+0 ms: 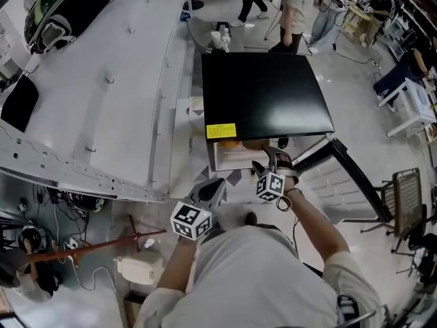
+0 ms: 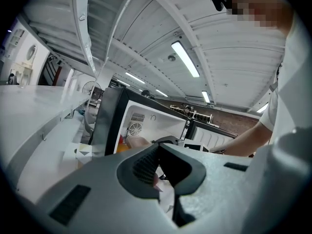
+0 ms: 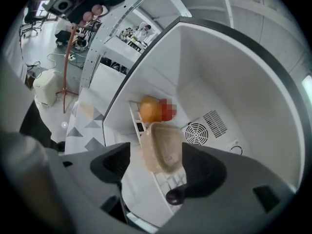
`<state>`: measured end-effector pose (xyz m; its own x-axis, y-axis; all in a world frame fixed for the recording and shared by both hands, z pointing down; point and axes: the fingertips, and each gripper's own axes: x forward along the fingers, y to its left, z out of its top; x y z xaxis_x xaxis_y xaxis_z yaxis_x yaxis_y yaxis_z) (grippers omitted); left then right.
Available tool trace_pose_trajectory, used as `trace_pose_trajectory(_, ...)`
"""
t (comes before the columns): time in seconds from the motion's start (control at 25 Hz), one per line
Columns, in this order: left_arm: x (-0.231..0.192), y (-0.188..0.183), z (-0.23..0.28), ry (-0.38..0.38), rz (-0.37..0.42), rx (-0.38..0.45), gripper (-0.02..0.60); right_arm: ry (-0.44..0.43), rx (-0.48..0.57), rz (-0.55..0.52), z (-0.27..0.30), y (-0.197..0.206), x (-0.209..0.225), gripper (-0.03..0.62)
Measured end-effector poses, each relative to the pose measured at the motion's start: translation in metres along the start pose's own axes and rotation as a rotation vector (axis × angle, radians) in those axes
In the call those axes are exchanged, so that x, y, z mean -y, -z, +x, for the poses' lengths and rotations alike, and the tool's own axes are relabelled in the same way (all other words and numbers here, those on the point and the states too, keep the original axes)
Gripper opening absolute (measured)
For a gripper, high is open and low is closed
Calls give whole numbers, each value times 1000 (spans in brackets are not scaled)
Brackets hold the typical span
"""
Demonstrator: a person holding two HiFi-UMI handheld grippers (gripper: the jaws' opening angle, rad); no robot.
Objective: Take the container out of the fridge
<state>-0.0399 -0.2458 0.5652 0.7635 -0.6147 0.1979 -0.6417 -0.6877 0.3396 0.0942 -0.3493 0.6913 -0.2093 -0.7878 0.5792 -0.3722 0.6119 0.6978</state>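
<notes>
The black-topped mini fridge point(image 1: 263, 91) stands on the floor with its door point(image 1: 345, 176) swung open to the right. In the right gripper view a translucent tan container point(image 3: 163, 147) lies on a white wire shelf point(image 3: 168, 182) inside the white fridge cavity point(image 3: 219, 72). My right gripper point(image 3: 158, 165) reaches into the fridge, its jaws wide apart with the container between them and a gap showing on the left side. An orange fruit point(image 3: 150, 109) and a red item sit just behind the container. My left gripper point(image 1: 208, 193) hangs back in front of the fridge, shut and empty.
A long white surface point(image 1: 102, 80) runs along the left of the fridge. A red stand point(image 1: 102, 244) and a white device point(image 1: 140, 268) are on the floor at lower left. A mesh chair point(image 1: 408, 190) stands to the right, and people point(image 1: 297, 12) stand beyond the fridge.
</notes>
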Motion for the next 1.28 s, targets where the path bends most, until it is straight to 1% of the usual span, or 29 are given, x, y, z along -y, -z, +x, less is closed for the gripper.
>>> trace_pose_trajectory(0.24, 1, -1, 3, -40, -5, 6, 2, -9, -15, -97, 28, 3, -6, 407)
trace_pose_trajectory(0.52, -1, 0, -1, -98, -27, 23, 2, 12, -54, -197, 56, 12, -16, 422)
trace_pose_trajectory(0.8, -5, 7, -11, -155, -50, 29, 2, 46, -84, -207, 79, 26, -19, 417)
trace_pose_trajectory(0.88, -6, 8, -13, -165, -58, 32, 2, 78, -69, -212, 79, 25, -14, 373)
trace_pose_trajectory(0.96, -6, 9, -13, -169, -61, 30, 2, 115, -47, -221, 78, 23, -7, 311)
trace_pose_trajectory(1.0, -5, 9, -13, -167, -61, 27, 2, 127, -37, -229, 77, 23, -6, 295)
trace_pose_trajectory(1.12, -2, 9, -10, -158, -58, 25, 2, 142, -22, -249, 75, 23, -5, 282)
trace_pose_trajectory(1.28, -2, 7, -9, -145, -51, 25, 2, 141, -22, -229, 66, 24, -7, 275)
